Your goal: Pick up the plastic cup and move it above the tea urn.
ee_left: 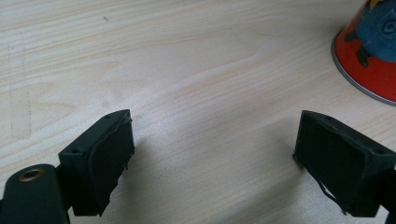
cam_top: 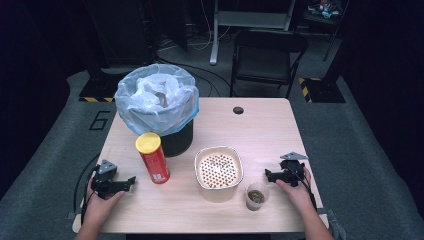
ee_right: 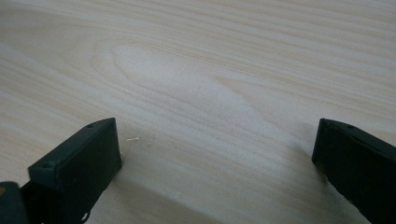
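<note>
**Both grippers rest wide open at the near corners of the bench**

From the high view you see the whole pale wooden bench (cam_top: 260,125), which the gripper views show as close-up grain alone. Largest on it is the black bin (cam_top: 159,107) lined with a pale blue plastic bag, standing toward the far left corner. Next in size is the cream square container (cam_top: 218,172) with a perforated insert, near the middle of the near edge. Just left of it and in front of the bin stands the red can (cam_top: 153,157) with a yellow lid, upright. Smallest is the clear cup (cam_top: 256,196) holding something brownish, just beside the container's near right corner. A small dark hole (cam_top: 238,110) sits near the far edge.

Your left gripper (cam_top: 131,181) lies near the near left corner, pointing toward the can. Your right gripper (cam_top: 268,174) lies by the right edge, pointing toward the container, with the cup near it.

The left gripper view adds what the high view cannot resolve: the left gripper's (ee_left: 212,154) jaws stand wide apart with bare wood between them, and the can's (ee_left: 369,51) red base and metal rim sit at the upper right, clear of the jaws. The right gripper view likewise shows your right gripper (ee_right: 215,158) spread wide, holding nothing, over bare grain with a few tiny pale specks beside the left jaw.
</note>
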A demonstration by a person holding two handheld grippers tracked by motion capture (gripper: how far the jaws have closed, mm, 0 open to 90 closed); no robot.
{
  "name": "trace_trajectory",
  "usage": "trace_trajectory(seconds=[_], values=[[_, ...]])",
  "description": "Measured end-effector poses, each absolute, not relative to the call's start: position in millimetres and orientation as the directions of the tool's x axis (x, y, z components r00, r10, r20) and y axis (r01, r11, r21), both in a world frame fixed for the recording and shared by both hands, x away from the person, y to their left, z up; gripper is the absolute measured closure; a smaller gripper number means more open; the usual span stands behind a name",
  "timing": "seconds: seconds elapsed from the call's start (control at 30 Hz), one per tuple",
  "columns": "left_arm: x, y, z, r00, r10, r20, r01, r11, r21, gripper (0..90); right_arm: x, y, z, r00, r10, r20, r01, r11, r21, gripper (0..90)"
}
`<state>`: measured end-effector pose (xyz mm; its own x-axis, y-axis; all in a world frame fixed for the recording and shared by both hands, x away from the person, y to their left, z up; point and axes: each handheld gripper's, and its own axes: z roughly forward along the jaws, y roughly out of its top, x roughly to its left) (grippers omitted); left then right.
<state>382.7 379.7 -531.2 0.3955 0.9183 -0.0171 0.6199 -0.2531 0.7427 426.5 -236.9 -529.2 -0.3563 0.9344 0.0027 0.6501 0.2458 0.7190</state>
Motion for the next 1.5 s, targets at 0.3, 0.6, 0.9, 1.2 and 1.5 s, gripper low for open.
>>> trace_trajectory(seconds=[0.3,0.6,0.9,1.2,1.5], values=[[383,379,-530,0.39,0.921,-0.013,0.626,-0.255,0.737,11.5,426,-237,-529,-0.364,0.931,0.005,0.651,0.251,0.717,0.0],[381,378,-530,0.386,0.922,-0.016,0.635,-0.253,0.73,11.9,426,-237,-529,-0.377,0.926,0.0,0.645,0.263,0.718,0.0],[380,376,-530,0.371,0.929,-0.017,0.634,-0.239,0.735,12.0,425,-238,-529,-0.386,0.922,0.009,0.64,0.261,0.723,4.1],[380,375,-531,0.358,0.933,-0.014,0.625,-0.229,0.746,12.2,430,-240,-504,-0.427,0.904,0.006,0.653,0.304,0.694,37.2],[379,375,-531,0.354,0.935,-0.015,0.629,-0.226,0.743,12.3,430,-210,-444,-0.558,0.83,0.006,0.553,0.366,0.749,49.0]])
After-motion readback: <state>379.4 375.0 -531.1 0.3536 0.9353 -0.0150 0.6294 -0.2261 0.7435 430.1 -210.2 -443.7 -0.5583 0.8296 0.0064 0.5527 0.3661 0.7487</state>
